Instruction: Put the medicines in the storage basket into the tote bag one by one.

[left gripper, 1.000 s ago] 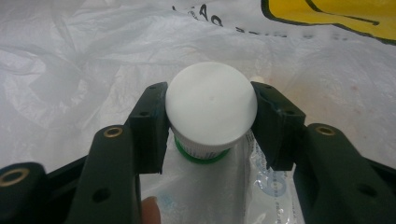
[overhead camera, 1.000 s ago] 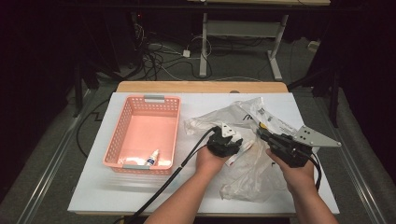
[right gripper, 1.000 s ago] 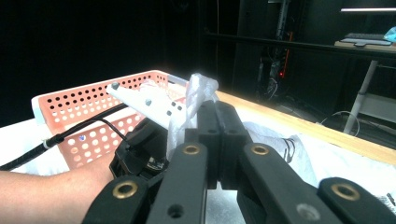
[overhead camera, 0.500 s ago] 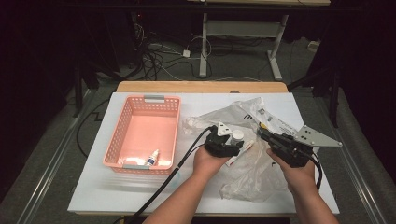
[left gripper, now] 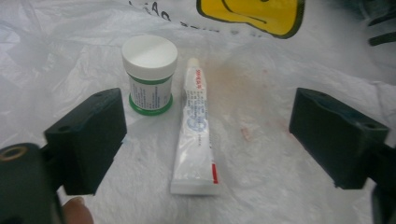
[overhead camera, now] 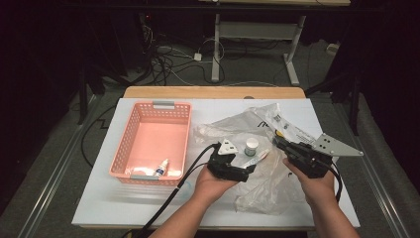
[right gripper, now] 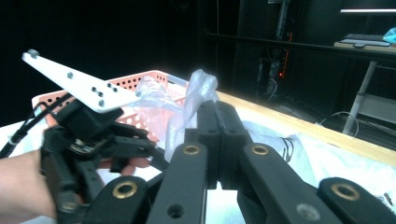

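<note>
Print on the small jar [left gripper: 150, 74] and the tube [left gripper: 195, 128] is too blurred to read, the yellow logo on the plastic bag [left gripper: 252, 14] runs off the frame at twelve o'clock, and the desk [overhead camera: 94, 208] edge at six o'clock hides behind forearms.

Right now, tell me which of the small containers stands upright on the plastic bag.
The white-capped jar with the green base. It stands upright on the plastic bag; the white tube beside it lies flat, and the small bottle lies in the pink basket.
</note>
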{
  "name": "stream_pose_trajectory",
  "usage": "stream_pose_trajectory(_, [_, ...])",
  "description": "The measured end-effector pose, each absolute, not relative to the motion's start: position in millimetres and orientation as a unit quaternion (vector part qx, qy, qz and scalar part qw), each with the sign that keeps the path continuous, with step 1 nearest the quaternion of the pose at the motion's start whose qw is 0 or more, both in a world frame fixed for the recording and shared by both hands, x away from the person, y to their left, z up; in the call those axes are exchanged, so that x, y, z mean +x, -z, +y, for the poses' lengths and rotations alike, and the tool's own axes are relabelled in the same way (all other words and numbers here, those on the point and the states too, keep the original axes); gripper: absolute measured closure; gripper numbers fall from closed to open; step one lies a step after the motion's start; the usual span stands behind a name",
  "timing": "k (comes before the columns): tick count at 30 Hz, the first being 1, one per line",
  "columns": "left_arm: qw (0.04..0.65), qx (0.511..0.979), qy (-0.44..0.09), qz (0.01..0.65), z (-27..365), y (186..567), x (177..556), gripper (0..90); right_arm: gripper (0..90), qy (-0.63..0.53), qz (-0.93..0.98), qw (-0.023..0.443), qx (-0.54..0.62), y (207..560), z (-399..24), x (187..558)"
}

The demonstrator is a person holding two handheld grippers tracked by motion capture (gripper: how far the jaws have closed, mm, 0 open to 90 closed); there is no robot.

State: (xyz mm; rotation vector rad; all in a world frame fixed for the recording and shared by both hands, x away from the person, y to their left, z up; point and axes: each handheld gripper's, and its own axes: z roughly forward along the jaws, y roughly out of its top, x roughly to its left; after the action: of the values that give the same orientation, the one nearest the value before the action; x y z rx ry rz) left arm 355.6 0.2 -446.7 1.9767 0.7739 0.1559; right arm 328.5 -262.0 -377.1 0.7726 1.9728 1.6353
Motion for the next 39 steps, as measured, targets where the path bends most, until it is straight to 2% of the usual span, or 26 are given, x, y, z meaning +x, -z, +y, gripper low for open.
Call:
stream_pose_trajectory(3, [0.484,0.811,-0.062,0.322,6.0,440.9,350.2,0.0,90.0,-0.593,0.719,0.230,0.281,377.0,-261.2,328.1])
stream_pose_trajectory(18, [0.475,0.821,-0.077,0.306,38.6,422.6,321.4,0.0,90.0,-0.591,0.720,0.230,0.281,377.4,-260.7,327.2])
stream_pose_trajectory(39, [0.464,0.808,-0.117,0.344,101.2,414.3,313.8,0.0,90.0,-0.591,0.720,0.231,0.282,377.1,-263.0,326.8])
